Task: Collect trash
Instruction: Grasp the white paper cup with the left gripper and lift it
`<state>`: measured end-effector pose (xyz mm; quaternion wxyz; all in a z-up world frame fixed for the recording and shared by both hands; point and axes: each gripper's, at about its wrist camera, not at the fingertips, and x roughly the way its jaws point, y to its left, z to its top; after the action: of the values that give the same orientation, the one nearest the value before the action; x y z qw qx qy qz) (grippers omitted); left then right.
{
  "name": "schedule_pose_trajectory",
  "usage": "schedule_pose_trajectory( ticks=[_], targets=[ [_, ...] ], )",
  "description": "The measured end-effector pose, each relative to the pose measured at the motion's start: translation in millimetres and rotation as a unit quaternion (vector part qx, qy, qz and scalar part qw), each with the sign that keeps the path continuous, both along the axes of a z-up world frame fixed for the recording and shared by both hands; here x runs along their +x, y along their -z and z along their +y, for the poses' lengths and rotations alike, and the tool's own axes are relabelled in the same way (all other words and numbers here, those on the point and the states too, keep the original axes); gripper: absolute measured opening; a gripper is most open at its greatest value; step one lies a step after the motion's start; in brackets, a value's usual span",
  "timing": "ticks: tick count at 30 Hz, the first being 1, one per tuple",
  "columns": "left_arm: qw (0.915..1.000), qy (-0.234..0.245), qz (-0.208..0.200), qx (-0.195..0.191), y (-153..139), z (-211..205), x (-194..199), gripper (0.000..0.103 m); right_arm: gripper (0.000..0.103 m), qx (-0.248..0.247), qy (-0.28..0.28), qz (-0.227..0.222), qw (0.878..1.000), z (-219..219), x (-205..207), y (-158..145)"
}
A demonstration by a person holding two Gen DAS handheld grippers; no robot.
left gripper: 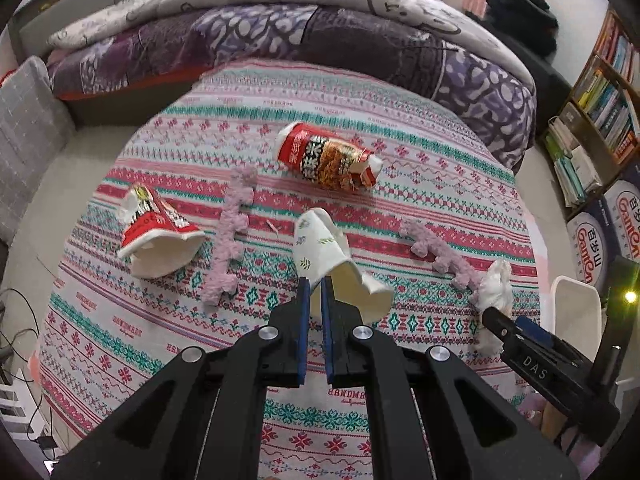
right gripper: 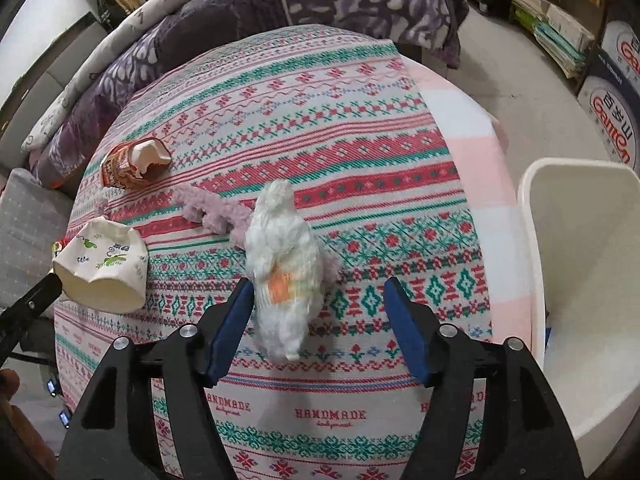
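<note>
Left gripper (left gripper: 316,286): my fingers clamped on the floral paper cup's (left gripper: 328,252) rim.
Right gripper (right gripper: 318,292): fingers apart, white crumpled bag (right gripper: 284,256) between, left pad touching.
Worktop (right gripper: 360,120): red cups beyond.
Bin (right gripper: 592,264): right.

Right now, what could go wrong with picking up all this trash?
The left claw pinches only the thin rim of the flowery paper cup, so it might slip out. The right claw is open around the white wrapper, which could land on the tablecloth instead of the white bin beside it.
</note>
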<state>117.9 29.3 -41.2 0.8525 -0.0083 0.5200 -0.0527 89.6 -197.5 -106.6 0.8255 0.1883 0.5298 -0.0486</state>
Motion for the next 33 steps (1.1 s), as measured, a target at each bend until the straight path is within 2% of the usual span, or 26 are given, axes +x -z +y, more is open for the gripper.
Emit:
schedule_pose_trajectory(
  ticks=[3, 4, 6, 8, 9, 10, 11, 13, 18, 21, 22, 24, 27, 29, 31, 33],
  targets=[
    [0.9988, -0.016, 0.036, -0.029, 8, 13, 9, 0.007, 0.066, -0.007, -0.012, -0.018, 1.000, 5, 1, -8],
    [0.9976, -0.022, 0.049, -0.043, 11, 18, 12, 0.007, 0.072, -0.009, -0.013, -0.019, 1.000, 5, 1, -9],
    [0.9959, -0.032, 0.065, -0.055, 15, 23, 14, 0.009, 0.075, -0.015, -0.013, -0.016, 1.000, 5, 1, -8],
    [0.9949, -0.039, 0.074, -0.056, 18, 27, 15, 0.019, 0.074, -0.022, -0.016, -0.012, 1.000, 7, 3, -6],
    [0.9948, -0.042, 0.076, -0.054, 19, 28, 15, 0.028, 0.074, -0.030, -0.019, -0.011, 0.999, 9, 4, -5],
    [0.9947, -0.042, 0.077, -0.052, 19, 28, 14, 0.032, 0.070, -0.037, -0.020, -0.011, 0.999, 9, 3, -5],
    [0.9947, -0.042, 0.078, -0.052, 19, 28, 14, 0.035, 0.055, -0.046, -0.024, -0.008, 0.999, 11, 4, -4],
    [0.9947, -0.040, 0.080, -0.052, 19, 27, 13, 0.036, 0.041, -0.026, -0.028, -0.007, 0.999, 10, 3, -4],
    [0.9938, -0.045, 0.081, -0.061, 16, 31, 16, 0.040, 0.037, 0.004, -0.026, -0.008, 1.000, 4, -12, -15],
    [0.9910, -0.058, 0.087, -0.084, 16, 36, 21, 0.043, 0.036, 0.012, -0.028, -0.012, 0.999, 2, -19, -21],
    [0.9892, -0.063, 0.090, -0.097, 16, 38, 22, 0.047, 0.035, 0.011, -0.032, -0.017, 0.999, 2, -22, -25],
    [0.9860, -0.073, 0.094, -0.117, 17, 42, 26, 0.053, 0.035, 0.010, -0.038, -0.021, 0.999, 1, -24, -28],
    [0.9805, -0.090, 0.102, -0.142, 20, 44, 30, 0.055, 0.037, 0.014, -0.031, -0.017, 0.999, -4, -25, -27],
    [0.9776, -0.100, 0.105, -0.152, 20, 45, 32, 0.058, 0.049, 0.022, -0.025, -0.015, 0.999, -7, -24, -25],
    [0.9766, -0.106, 0.100, -0.158, 16, 45, 33, 0.066, 0.052, 0.019, -0.026, -0.017, 0.999, -6, -22, -25],
    [0.9751, -0.110, 0.097, -0.166, 14, 46, 36, 0.066, 0.056, 0.016, -0.027, -0.020, 0.999, -6, -22, -27]
  ],
)
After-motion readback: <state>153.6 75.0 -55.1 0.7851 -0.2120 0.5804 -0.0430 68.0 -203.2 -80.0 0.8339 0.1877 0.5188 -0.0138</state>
